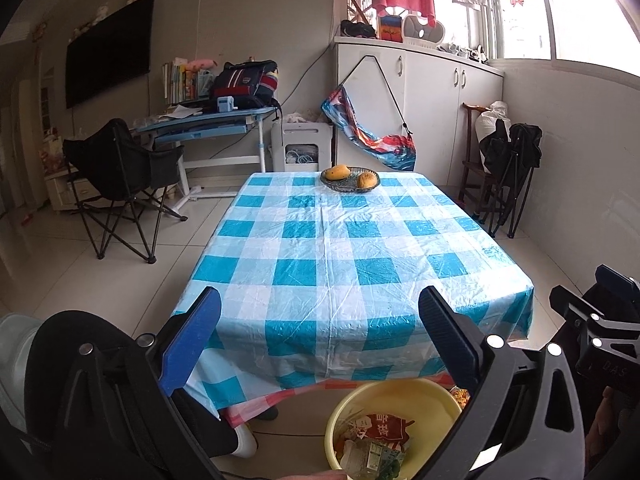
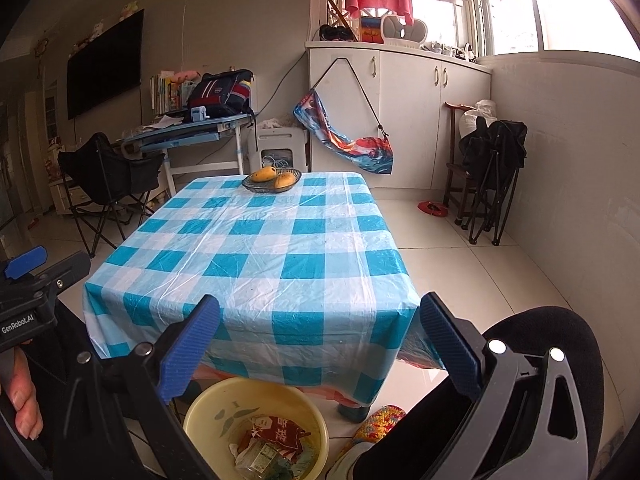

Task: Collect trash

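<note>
Both grippers are hanging wide apart with nothing between their blue pads — the left gripper (image 1: pixel 320 340) and the right gripper (image 2: pixel 320 344) are pointing over the near edge of the counter (image 1: pixel 340 248). Just below that edge, on the floor, the yellow basin (image 2: pixel 208 408) is holding the trash (image 2: pixel 276 436) — a red wrapper and a clear bottle. At the counter's far end a fruit bowl (image 1: pixel 350 184) is sitting.
</note>
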`<state>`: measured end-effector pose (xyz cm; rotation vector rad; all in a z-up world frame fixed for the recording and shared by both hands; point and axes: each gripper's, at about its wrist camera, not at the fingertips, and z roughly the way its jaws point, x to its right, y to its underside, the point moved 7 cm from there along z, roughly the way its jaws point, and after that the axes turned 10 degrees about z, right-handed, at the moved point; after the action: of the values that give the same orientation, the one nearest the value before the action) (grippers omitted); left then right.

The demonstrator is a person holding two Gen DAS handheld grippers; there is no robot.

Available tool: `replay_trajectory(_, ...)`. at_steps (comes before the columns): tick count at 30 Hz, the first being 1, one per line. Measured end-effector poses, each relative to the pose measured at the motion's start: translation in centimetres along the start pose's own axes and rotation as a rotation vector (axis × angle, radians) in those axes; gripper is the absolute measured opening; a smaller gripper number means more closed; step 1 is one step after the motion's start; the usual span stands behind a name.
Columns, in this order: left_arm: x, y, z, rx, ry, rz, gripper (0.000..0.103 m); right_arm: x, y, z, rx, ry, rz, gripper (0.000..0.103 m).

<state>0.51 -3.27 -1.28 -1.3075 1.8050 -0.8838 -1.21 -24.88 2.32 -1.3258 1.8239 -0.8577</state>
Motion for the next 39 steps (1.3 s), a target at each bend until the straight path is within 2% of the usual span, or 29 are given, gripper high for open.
replay_trajectory(10,0.2,-1.3,-0.8,0.034,-0.03,0.015,0.095,0.4,-0.1,0.2,0.009,0.02,-0.016,0.096)
replay_trajectory(17,1.4,-1.4,-0.7,0.034,-0.047,0.076,0.095,0.7,0.0,0.2,0.003,0.024,-0.003,0.096)
replay_trajectory(39,2.7,-1.1,-0.8,0.039,-0.031,0.104,0.095,-0.1,0.5,0.3,0.002,0.036,-0.051,0.096)
